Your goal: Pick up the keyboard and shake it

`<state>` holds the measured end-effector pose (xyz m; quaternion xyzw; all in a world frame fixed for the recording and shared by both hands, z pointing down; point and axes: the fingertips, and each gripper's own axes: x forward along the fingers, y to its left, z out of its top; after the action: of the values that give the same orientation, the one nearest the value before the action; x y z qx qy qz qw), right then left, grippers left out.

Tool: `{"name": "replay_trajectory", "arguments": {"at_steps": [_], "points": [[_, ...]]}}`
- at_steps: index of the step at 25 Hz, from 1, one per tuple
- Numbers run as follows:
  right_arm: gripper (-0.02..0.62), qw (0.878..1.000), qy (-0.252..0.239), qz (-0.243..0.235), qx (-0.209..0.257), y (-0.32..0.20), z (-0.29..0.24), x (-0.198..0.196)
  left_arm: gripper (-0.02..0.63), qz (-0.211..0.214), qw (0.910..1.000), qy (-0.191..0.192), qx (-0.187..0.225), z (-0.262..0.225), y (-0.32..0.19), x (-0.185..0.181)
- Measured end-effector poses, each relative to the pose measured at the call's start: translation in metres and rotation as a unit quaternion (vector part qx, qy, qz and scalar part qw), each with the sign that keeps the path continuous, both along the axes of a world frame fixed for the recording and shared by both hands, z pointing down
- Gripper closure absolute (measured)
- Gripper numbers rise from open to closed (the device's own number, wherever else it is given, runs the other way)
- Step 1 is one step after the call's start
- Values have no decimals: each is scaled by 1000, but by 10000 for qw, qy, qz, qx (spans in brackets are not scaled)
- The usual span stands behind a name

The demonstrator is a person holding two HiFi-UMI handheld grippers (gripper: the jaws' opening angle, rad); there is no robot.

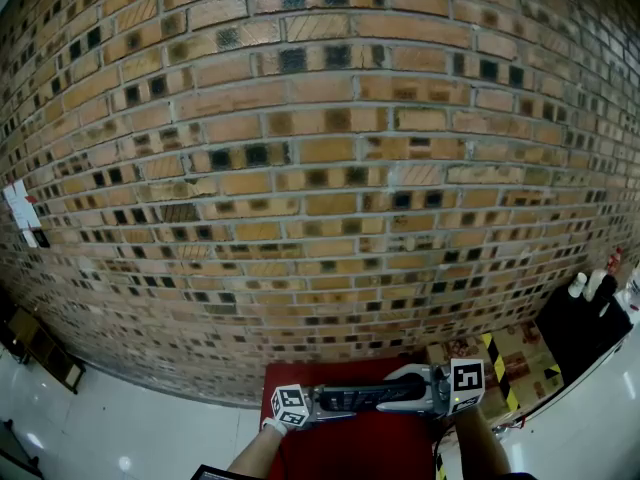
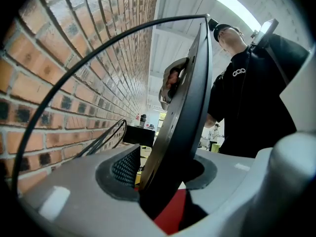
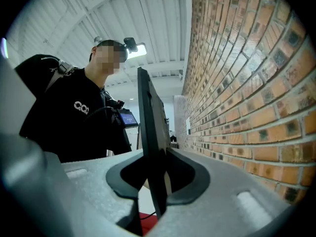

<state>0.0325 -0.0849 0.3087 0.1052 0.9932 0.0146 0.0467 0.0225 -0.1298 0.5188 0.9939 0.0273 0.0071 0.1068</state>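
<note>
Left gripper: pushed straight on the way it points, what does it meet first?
The keyboard, already between the left gripper's jaws; next, likely, the right gripper holding its far end.

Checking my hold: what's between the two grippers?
Only the keyboard, spanning from left gripper to right gripper; the head view shows it.

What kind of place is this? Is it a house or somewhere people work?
Most likely a workshop or warehouse-type hall, not a house. There is a long bare brick wall, a high ribbed metal roof with a strip light, and cardboard boxes by the wall.
</note>
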Motion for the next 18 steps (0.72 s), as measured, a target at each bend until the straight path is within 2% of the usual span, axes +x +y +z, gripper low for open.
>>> {"name": "replay_trajectory", "arguments": {"at_steps": [6, 18], "points": [[520, 9991, 183, -303, 249, 28, -17, -9, 379, -133, 9993, -71, 356, -10, -4, -2], [518, 9981, 223, -360, 442, 31, -16, -12, 380, -261, 9986, -113, 454, -14, -6, -5]]}}
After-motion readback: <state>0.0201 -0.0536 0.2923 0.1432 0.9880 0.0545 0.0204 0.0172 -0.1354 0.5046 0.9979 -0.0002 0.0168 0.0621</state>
